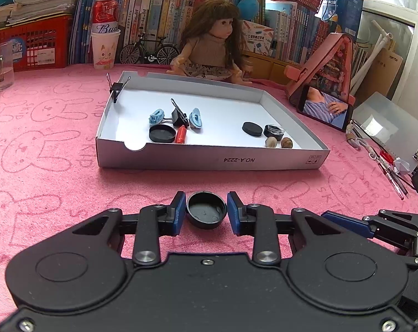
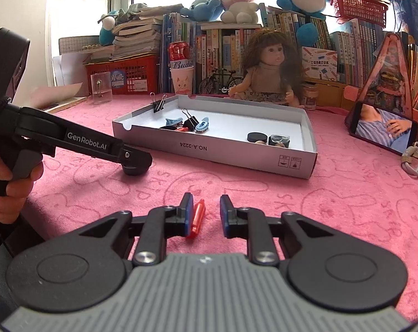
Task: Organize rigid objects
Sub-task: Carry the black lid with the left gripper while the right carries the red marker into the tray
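1. L tongs (image 1: 206,210): narrow, pads clamped on black cap (image 1: 206,213), just above pink tabletop (image 1: 57,182), in front of white box (image 1: 209,160).
2. R tongs (image 2: 203,213): part-open; red cylinder (image 2: 197,218) lies on tabletop between, touching left pad, right pad clear.
3. Box holds clips, caps, stones.

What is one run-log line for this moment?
left tool: shut on black cap | right tool: open, red piece between pads, on cloth | white tray: holds clips, caps, stones
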